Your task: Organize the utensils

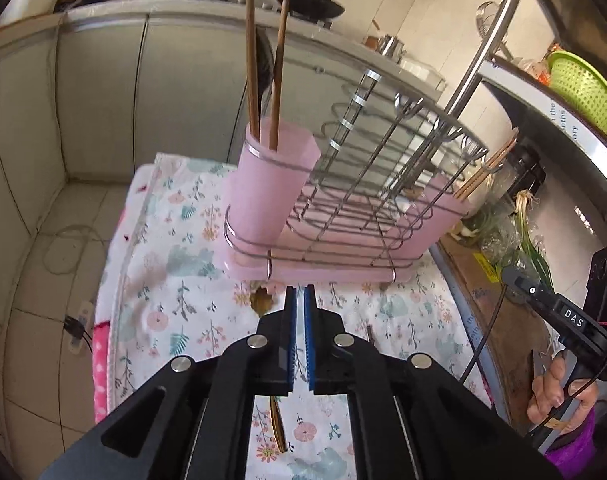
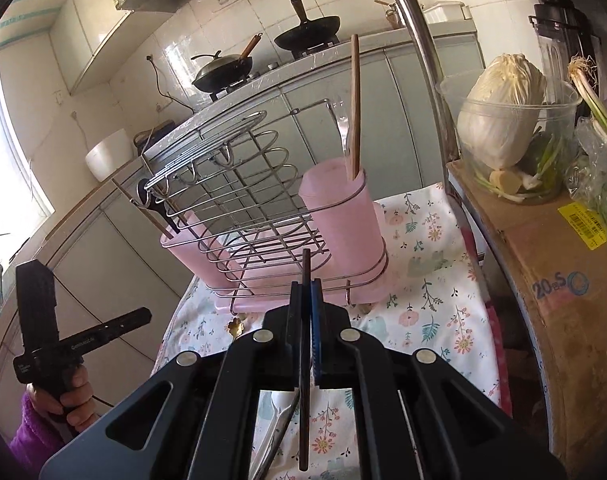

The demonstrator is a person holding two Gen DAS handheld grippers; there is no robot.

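Both wrist views face the rack closely; opposite front corners

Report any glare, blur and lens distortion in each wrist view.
Left wrist view: fisheye bends the cabinets; the wire rack is slightly smeared. Right wrist view: the window is blown out white; the cardboard box edge curves.

Wire rack blocks path dead ahead; open floral bench left of it; cardboard box walls off right side; wooden handles crowd pink cup mouth.
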